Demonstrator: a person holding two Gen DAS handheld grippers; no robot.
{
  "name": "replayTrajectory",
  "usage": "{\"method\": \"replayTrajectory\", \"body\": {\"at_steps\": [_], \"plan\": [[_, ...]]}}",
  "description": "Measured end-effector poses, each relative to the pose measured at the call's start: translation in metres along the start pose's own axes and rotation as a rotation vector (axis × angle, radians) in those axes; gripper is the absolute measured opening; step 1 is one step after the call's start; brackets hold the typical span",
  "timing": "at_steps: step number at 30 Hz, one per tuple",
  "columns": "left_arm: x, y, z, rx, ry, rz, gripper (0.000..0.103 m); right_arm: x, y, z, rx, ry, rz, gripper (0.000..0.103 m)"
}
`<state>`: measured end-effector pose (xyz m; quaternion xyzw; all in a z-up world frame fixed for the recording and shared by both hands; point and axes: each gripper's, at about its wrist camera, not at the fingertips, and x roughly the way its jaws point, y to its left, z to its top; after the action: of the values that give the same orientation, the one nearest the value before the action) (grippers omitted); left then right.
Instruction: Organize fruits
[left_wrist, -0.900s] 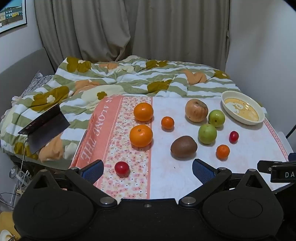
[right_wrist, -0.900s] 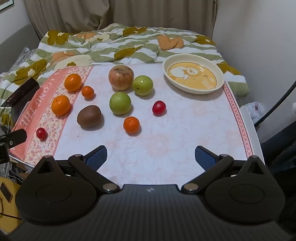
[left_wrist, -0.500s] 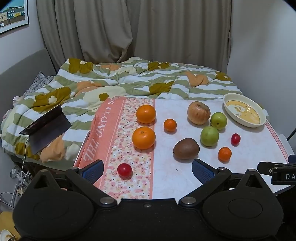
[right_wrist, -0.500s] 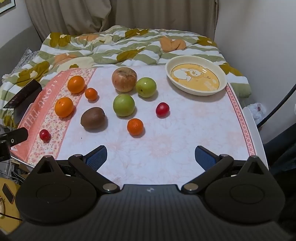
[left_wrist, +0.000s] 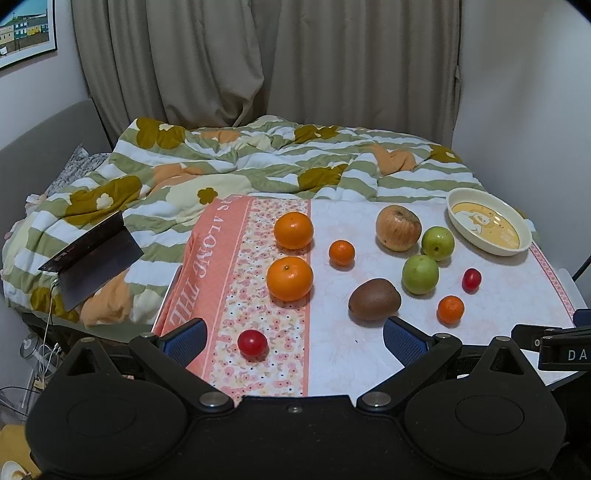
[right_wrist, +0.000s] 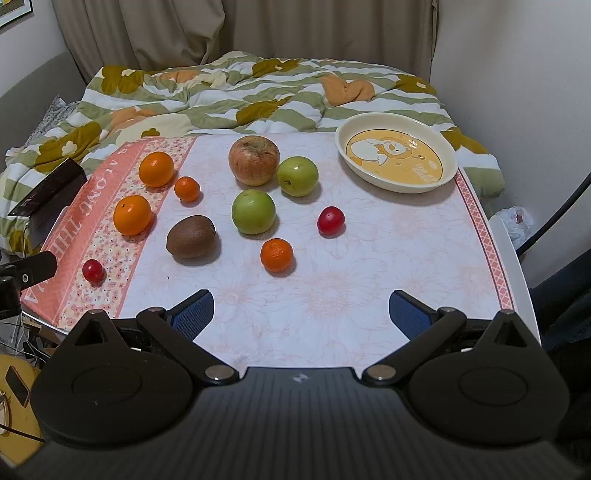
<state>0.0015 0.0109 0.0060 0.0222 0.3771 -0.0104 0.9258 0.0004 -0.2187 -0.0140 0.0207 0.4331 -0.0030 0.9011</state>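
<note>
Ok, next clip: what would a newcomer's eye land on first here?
Probably the loose fruit scattered over the table: oranges on the pink cloth border at the left, green apples and a kiwi mid-table. Next, the empty cartoon plate at the far right corner. Both grippers, left and right, hang open at the near edge, holding nothing.
</note>
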Motion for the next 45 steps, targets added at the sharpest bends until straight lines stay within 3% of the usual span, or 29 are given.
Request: {"method": "replayTrajectory", "body": {"at_steps": [45], "plan": [[0.0015,-0.0007,0.0026,0.007,-0.001,0.002,0.103,0.0003,0.0035,0.0021,-0.002,0.001,-0.004,0.103]]}}
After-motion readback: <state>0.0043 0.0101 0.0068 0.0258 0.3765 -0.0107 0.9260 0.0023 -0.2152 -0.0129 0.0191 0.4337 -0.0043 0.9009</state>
